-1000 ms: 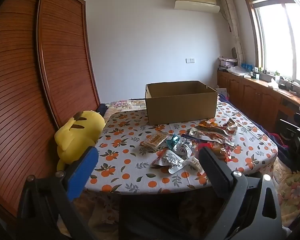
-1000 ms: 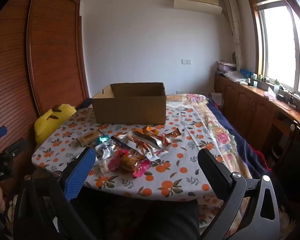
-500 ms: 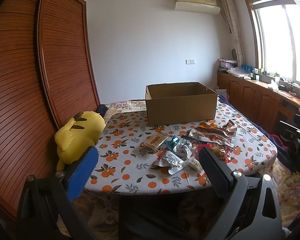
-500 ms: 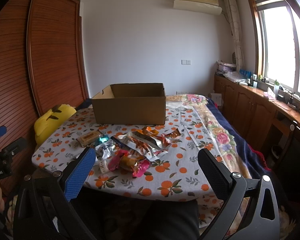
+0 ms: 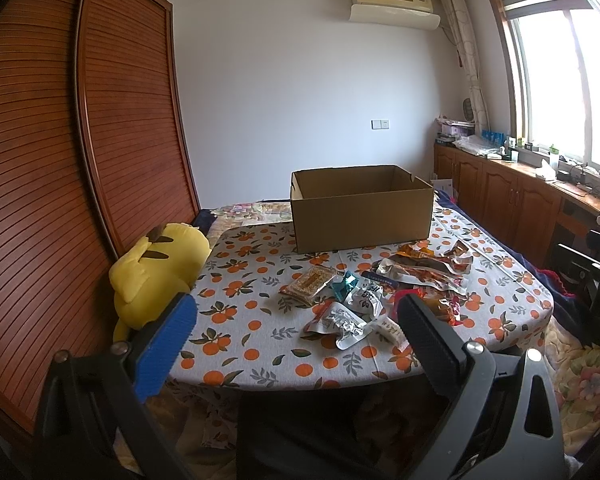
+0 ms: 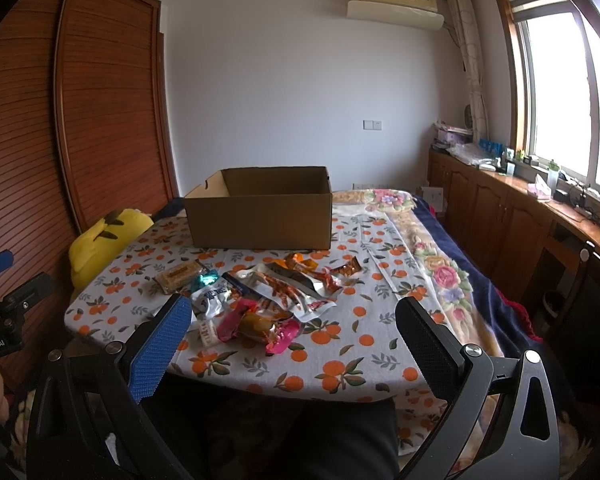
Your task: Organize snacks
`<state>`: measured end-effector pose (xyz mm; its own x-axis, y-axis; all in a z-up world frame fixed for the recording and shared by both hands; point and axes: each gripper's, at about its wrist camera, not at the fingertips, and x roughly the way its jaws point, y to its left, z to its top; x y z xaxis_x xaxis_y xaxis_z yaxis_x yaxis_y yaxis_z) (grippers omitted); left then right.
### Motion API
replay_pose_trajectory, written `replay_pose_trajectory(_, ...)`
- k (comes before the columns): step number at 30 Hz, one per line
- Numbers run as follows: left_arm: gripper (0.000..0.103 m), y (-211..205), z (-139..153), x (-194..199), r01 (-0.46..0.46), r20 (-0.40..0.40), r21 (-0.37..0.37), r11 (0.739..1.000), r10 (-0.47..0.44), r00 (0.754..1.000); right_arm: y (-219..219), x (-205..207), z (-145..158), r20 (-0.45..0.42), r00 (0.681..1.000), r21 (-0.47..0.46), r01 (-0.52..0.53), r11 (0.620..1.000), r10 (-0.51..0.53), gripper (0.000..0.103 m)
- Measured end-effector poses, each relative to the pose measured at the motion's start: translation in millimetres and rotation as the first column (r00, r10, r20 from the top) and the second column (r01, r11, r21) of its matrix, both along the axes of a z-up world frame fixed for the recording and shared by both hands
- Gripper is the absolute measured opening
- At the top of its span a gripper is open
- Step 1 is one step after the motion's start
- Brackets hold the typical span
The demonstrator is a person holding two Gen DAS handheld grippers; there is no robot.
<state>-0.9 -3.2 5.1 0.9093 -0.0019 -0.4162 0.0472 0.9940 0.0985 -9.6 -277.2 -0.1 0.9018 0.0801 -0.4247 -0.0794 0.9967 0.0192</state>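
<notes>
An open cardboard box (image 5: 360,212) stands at the far side of the table with an orange-print cloth (image 5: 252,272); it also shows in the right wrist view (image 6: 260,216). Several snack packets (image 5: 376,296) lie in a loose pile in front of the box, also seen in the right wrist view (image 6: 260,300). A brown bar packet (image 5: 310,282) lies at the pile's left. My left gripper (image 5: 296,332) is open and empty, held short of the table's near edge. My right gripper (image 6: 292,336) is open and empty, also short of the near edge.
A yellow plush toy (image 5: 156,268) sits at the table's left edge beside a wooden slatted wardrobe (image 5: 60,160). A bed with a floral blanket (image 6: 432,264) lies to the right. Wooden cabinets (image 6: 520,220) run under the window.
</notes>
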Motion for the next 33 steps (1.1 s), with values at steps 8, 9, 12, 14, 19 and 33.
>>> replay_pose_trajectory(8, 0.101, 2.0, 5.8, -1.5, 0.002, -0.002, -0.005, 1.0, -0.002, 1.0, -0.2, 0.0, 0.1, 0.0, 1.0, 0.001, 0.002, 1.0, -0.002, 0.103)
replay_pose_trajectory(9, 0.101, 2.0, 5.8, -1.5, 0.001, -0.002, -0.005, 1.0, -0.001, 1.0, -0.1, 0.1, 0.1, 0.0, 1.0, 0.001, 0.001, 1.0, -0.001, 0.103)
replay_pose_trajectory(12, 0.101, 1.9, 5.8, -1.6, 0.001, -0.002, -0.005, 1.0, -0.001, 1.0, 0.1, 0.4, 0.0, 0.0, 1.0, 0.001, 0.002, 1.0, -0.002, 0.103)
replay_pose_trajectory(14, 0.101, 1.7, 6.4, -1.6, 0.0, -0.001, -0.005, 1.0, 0.0, 1.0, 0.1, 0.4, 0.0, 0.0, 1.0, 0.001, 0.001, 1.0, -0.001, 0.103)
replay_pose_trajectory(19, 0.101, 1.7, 6.0, -1.7, 0.001, -0.001, -0.005, 1.0, -0.001, 1.0, 0.3, 0.3, -0.3, 0.0, 1.0, 0.002, 0.001, 1.0, -0.001, 0.103)
replay_pose_trajectory(33, 0.101, 0.3, 4.9, -3.6, 0.003, -0.008, -0.004, 1.0, -0.003, 1.0, 1.1, 0.6, -3.9, -0.009, 1.0, 0.002, 0.0, 1.0, 0.0, 0.103)
